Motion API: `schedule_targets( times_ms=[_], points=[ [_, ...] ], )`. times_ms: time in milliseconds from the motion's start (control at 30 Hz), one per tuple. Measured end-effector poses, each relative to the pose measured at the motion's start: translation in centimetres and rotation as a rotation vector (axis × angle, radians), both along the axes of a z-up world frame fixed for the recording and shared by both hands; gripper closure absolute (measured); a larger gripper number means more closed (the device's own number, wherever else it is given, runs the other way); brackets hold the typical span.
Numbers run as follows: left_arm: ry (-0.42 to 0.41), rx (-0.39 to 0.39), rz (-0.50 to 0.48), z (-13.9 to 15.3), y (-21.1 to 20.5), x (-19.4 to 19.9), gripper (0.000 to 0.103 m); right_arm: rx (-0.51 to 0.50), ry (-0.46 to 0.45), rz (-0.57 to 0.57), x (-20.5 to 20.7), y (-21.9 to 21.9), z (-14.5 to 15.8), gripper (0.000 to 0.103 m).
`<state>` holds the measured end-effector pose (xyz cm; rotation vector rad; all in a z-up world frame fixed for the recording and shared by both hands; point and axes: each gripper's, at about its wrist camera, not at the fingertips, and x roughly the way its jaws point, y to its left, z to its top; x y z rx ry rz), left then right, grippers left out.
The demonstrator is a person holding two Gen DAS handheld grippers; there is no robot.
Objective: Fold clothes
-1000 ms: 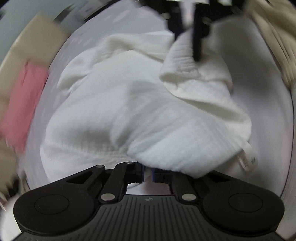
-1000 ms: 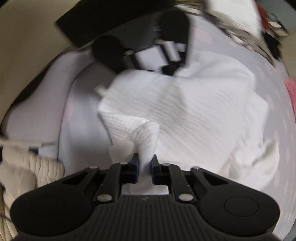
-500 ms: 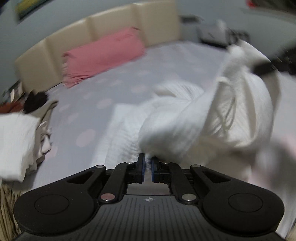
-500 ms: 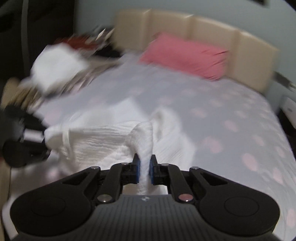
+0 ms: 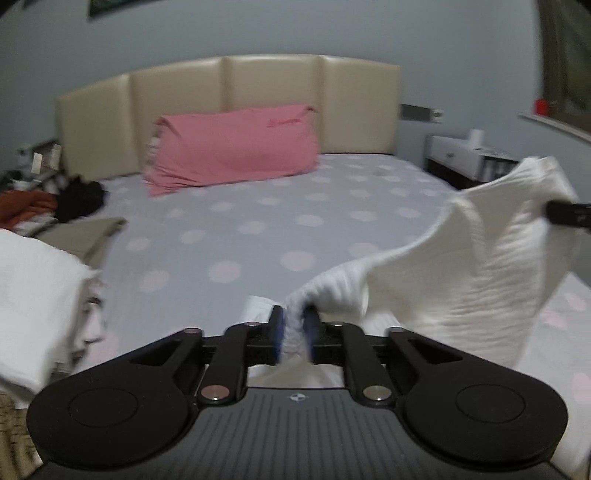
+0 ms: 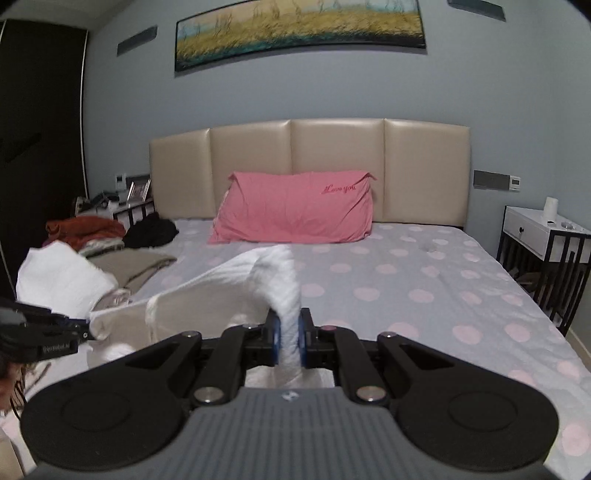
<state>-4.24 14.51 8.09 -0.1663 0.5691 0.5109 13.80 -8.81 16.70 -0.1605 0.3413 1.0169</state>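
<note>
Now the cloth hangs strung between my two grippers, above the bed.

My left gripper [image 5: 294,334] has cloth [image 5: 461,280] between its jaws, which are opening; my right gripper [image 6: 289,341] is clenched on the other end. From the jaws outward the cloth's long axis runs left-right, sagging over the near bed [image 6: 424,295]; pillow [image 6: 295,210] lies far.

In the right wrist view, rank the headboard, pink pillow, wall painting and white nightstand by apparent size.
1. Headboard, widest and tallest.
2. Painting and pink pillow: too close to rank; the painting is wider, the pillow taller.
3. White nightstand, smallest, though the picture's edge cuts it off.
</note>
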Motion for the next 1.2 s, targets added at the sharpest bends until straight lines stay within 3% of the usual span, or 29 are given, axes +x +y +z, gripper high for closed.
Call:
schedule_targets(
  times_ms=[33, 67, 200, 433, 600, 700, 900, 1033, 1200],
  points=[
    [-0.005, -0.019, -0.041, -0.3, 0.2, -0.3, 0.056, -0.010, -0.003, 0.004, -0.2, 0.1, -0.1, 0.093],
    [-0.004, -0.033, -0.074, -0.7, 0.2, -0.6, 0.040, -0.019, -0.005, 0.007, -0.3, 0.2, -0.3, 0.093],
    [0.016, -0.066, -0.136, -2.1, -0.2, -1.6, 0.040, -0.047, 0.002, 0.010, 0.0, 1.3, -1.3, 0.093],
    [0.111, -0.013, -0.177, -4.1, -5.6, -3.7, 0.040, -0.027, 0.030, -0.004, 0.5, 2.4, -1.6, 0.093],
    [0.198, 0.123, -0.249, -5.8, -11.2, -3.8, 0.040, -0.031, 0.011, 0.013, 0.4, 2.9, -1.5, 0.093],
    [0.243, 0.228, -0.234, -7.1, -13.1, -2.1, 0.040, -0.040, 0.016, 0.026, 0.3, 3.0, -1.7, 0.093],
    [0.309, 0.383, -0.151, -8.6, -14.0, 1.7, 0.040, -0.040, 0.022, 0.035, 0.0, 2.7, -2.1, 0.093],
    [0.423, 0.468, -0.168, -10.9, -14.1, 3.6, 0.042, -0.040, 0.027, 0.042, 0.1, 2.6, -2.1, 0.093],
    [0.483, 0.551, -0.235, -11.9, -14.8, 3.3, 0.043, -0.044, 0.033, 0.034, 0.6, 2.4, -2.1, 0.093]
  ],
)
